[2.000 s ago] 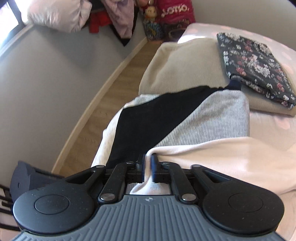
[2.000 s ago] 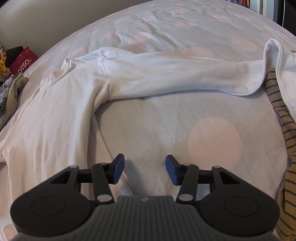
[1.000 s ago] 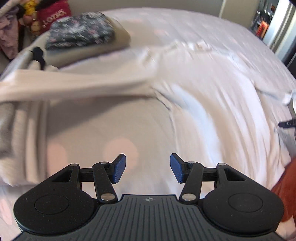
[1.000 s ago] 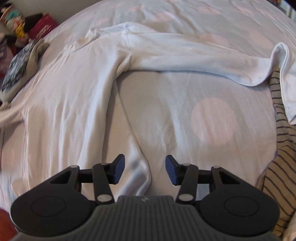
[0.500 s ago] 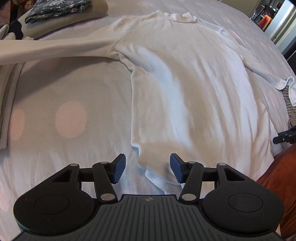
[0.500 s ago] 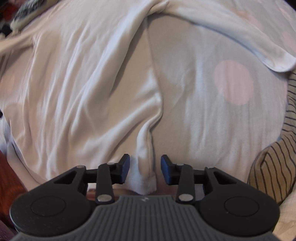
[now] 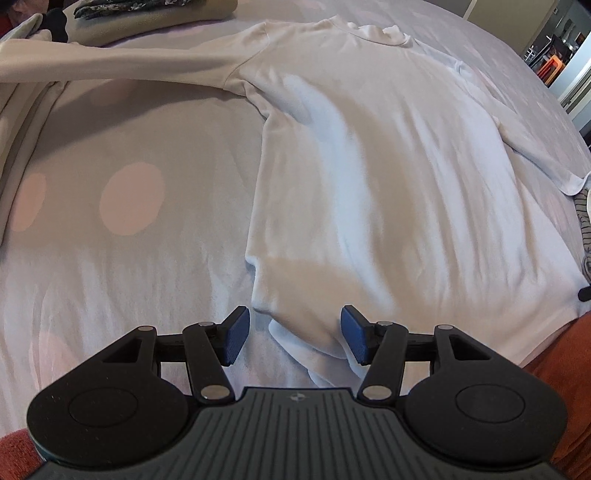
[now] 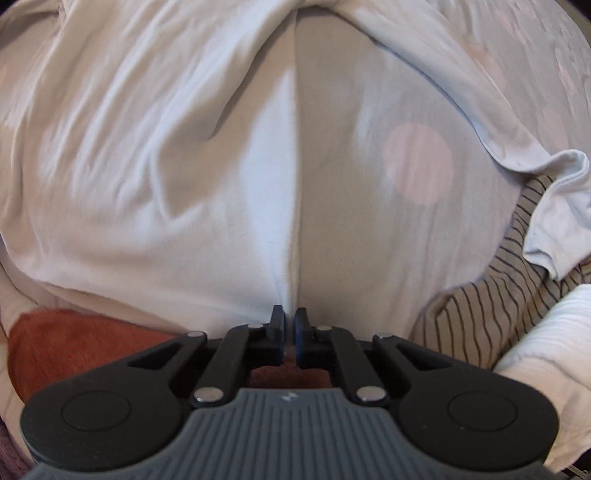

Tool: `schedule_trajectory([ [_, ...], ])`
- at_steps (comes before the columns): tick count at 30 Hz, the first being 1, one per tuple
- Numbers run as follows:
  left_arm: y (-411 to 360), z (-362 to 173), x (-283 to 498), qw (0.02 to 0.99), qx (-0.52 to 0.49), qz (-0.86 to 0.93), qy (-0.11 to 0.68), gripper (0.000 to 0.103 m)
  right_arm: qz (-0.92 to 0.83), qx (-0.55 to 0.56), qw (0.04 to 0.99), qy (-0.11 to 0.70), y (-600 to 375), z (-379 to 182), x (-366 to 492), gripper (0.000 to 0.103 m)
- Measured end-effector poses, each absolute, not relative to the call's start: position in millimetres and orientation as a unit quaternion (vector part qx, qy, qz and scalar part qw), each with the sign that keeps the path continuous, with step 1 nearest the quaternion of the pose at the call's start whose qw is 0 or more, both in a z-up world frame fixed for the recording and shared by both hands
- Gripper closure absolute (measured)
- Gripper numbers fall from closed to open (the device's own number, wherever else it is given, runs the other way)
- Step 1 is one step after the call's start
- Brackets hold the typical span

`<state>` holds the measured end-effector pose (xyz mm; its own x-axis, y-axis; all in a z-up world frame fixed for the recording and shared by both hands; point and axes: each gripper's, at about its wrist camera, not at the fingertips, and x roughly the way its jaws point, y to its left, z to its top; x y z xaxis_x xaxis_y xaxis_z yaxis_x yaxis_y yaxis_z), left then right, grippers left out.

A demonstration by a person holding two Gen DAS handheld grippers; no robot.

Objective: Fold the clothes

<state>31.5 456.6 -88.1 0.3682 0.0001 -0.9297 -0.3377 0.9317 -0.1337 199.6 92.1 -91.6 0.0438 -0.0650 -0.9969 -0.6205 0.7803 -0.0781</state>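
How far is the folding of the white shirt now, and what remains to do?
Done: the white long-sleeved shirt lies spread flat on the bed, with folded clothes stacked beyond it. In hand: the right gripper is shut on the shirt's hem; the left gripper is open around the other hem corner. Left: every fold; the striped garment waits.

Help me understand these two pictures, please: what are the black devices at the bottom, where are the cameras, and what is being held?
There is no robot here. A person holds a two-finger gripper in each hand, and each gripper has a camera looking forward along its fingers.

The left camera shows the left gripper open, its blue pads either side of the lower left corner of a white shirt, which lies spread on a spotted bedspread. Folded clothes sit at the far left.

The right camera shows the right gripper shut on the shirt's other lower corner. A striped garment lies to its right.
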Motion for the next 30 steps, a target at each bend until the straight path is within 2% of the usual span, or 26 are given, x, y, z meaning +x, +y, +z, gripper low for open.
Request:
schedule_trajectory([
  [4, 458, -88, 32, 0.811, -0.15, 0.092, 0.557, 0.05, 0.2, -0.26, 0.68, 0.656, 98, -96, 199, 0.096],
  [6, 457, -89, 33, 0.809, -0.146, 0.083, 0.563, 0.049, 0.197, -0.259, 0.684, 0.652, 103, -99, 200, 0.087],
  [11, 448, -95, 34, 0.796, -0.117, 0.059, 0.591, 0.047, 0.19, -0.258, 0.696, 0.643, 113, -106, 201, 0.086],
  [13, 442, -98, 35, 0.791, -0.104, 0.051, 0.601, 0.047, 0.187, -0.257, 0.7, 0.639, 117, -110, 201, 0.082],
  [15, 437, -100, 38, 0.788, -0.092, 0.046, 0.607, 0.047, 0.184, -0.257, 0.705, 0.635, 121, -112, 202, 0.073],
  [17, 434, -103, 41, 0.787, -0.088, 0.043, 0.609, 0.048, 0.182, -0.263, 0.712, 0.625, 125, -109, 201, 0.072],
  [19, 433, -106, 44, 0.788, -0.092, 0.034, 0.608, 0.056, 0.182, -0.272, 0.723, 0.609, 130, -102, 198, 0.07],
  [20, 433, -108, 45, 0.787, -0.102, 0.023, 0.608, 0.068, 0.183, -0.274, 0.731, 0.598, 134, -97, 196, 0.064],
  [21, 434, -109, 46, 0.786, -0.108, 0.017, 0.608, 0.074, 0.186, -0.273, 0.739, 0.588, 137, -92, 194, 0.058],
  [22, 435, -111, 47, 0.786, -0.112, 0.012, 0.608, 0.075, 0.191, -0.267, 0.746, 0.579, 140, -88, 193, 0.056],
  [24, 435, -110, 47, 0.789, -0.115, 0.001, 0.604, 0.084, 0.201, -0.255, 0.761, 0.562, 146, -78, 191, 0.055],
  [30, 434, -100, 38, 0.8, -0.126, -0.028, 0.586, 0.088, 0.244, -0.224, 0.771, 0.544, 174, -67, 174, 0.054],
])
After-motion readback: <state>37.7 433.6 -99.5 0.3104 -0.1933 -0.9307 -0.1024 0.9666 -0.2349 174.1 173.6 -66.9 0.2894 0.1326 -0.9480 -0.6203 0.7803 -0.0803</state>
